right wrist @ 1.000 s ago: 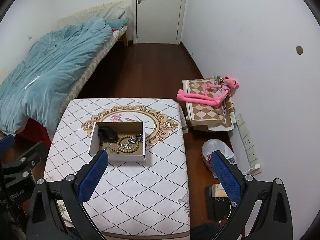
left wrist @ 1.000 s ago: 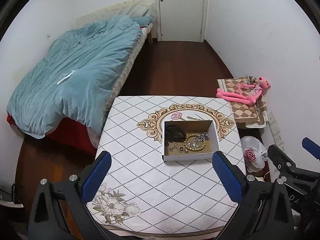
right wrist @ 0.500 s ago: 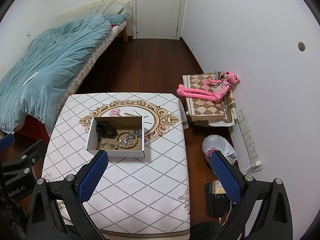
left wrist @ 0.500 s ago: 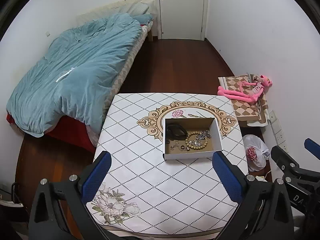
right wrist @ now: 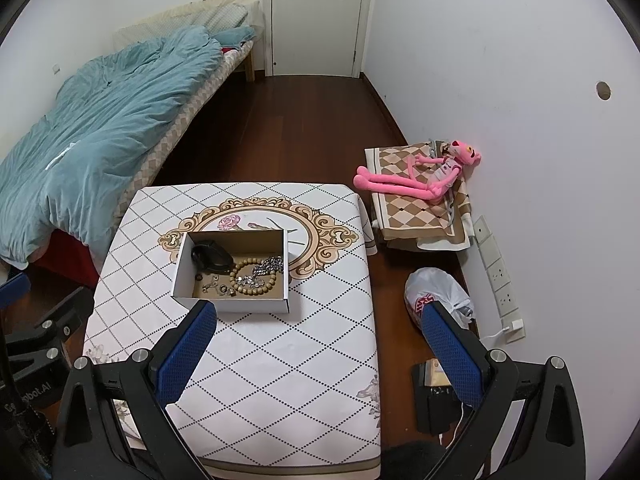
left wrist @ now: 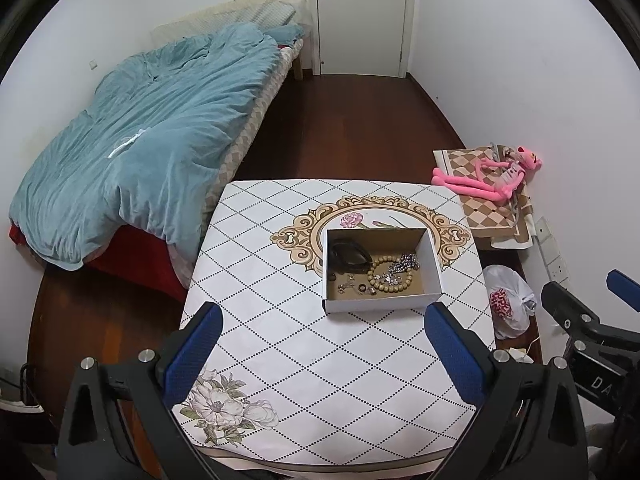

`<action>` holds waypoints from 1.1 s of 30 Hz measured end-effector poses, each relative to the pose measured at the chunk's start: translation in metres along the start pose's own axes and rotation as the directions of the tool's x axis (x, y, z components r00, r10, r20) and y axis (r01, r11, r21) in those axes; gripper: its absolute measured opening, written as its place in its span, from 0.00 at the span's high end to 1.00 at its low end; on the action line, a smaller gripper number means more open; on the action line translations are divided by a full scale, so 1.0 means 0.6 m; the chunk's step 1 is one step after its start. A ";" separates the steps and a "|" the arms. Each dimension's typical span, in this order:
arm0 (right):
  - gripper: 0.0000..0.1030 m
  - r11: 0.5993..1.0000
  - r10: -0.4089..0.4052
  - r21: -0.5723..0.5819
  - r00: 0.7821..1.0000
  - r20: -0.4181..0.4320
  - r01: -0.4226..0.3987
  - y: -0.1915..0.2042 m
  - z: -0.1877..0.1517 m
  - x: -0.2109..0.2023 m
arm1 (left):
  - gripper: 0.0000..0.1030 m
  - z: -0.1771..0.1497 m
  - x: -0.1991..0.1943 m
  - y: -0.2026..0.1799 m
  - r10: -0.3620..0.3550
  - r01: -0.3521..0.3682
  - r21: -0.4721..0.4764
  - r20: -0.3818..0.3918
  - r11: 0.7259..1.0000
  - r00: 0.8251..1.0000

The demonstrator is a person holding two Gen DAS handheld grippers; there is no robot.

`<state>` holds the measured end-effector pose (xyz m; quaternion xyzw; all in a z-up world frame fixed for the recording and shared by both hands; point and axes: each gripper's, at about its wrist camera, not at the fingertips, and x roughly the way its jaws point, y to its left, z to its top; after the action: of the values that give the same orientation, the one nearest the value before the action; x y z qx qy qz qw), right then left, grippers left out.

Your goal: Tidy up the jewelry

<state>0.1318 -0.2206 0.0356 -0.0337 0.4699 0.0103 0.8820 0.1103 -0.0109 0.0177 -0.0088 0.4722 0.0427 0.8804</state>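
left tool (left wrist: 322, 354) spread wide, holding nothing, right tool (right wrist: 318, 350) likewise, both above table (left wrist: 280, 340), short of jewelry box (left wrist: 380, 268)

Room was evenly, fairly brightly lit from above; source unseen. Shadows were soft, deepest inside box (left wrist: 382, 270). White walls read bright, no harsh glare. Fisheye bent door (right wrist: 318, 16) frame and bed (left wrist: 140, 152); black vignette filled corners. Focus was sharp centrally; small jewelry detail stayed unresolved.
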 end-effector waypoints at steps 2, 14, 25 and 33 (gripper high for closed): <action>0.00 1.000 0.001 0.001 1.000 -0.001 -0.001 0.001 -0.001 0.002 | 0.00 -0.001 0.000 -0.001 0.002 -0.002 0.002 0.000 1.000 1.000; 0.00 1.000 0.002 0.000 1.000 -0.013 -0.002 0.002 -0.010 0.010 | 0.00 -0.002 0.002 0.001 0.004 -0.004 0.002 0.003 1.000 1.000; 0.00 1.000 -0.004 0.002 1.000 -0.005 0.004 -0.002 -0.006 0.010 | 0.00 -0.003 0.000 0.002 0.002 -0.002 0.002 0.010 1.000 1.000; 0.00 1.000 0.000 0.005 1.000 -0.002 0.000 -0.003 -0.004 0.007 | 0.00 0.000 -0.002 -0.002 0.005 -0.006 0.005 0.013 1.000 1.000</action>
<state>0.1323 -0.2224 0.0306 -0.0314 0.4709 0.0091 0.8816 0.1099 -0.0119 0.0185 -0.0051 0.4664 0.0440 0.8835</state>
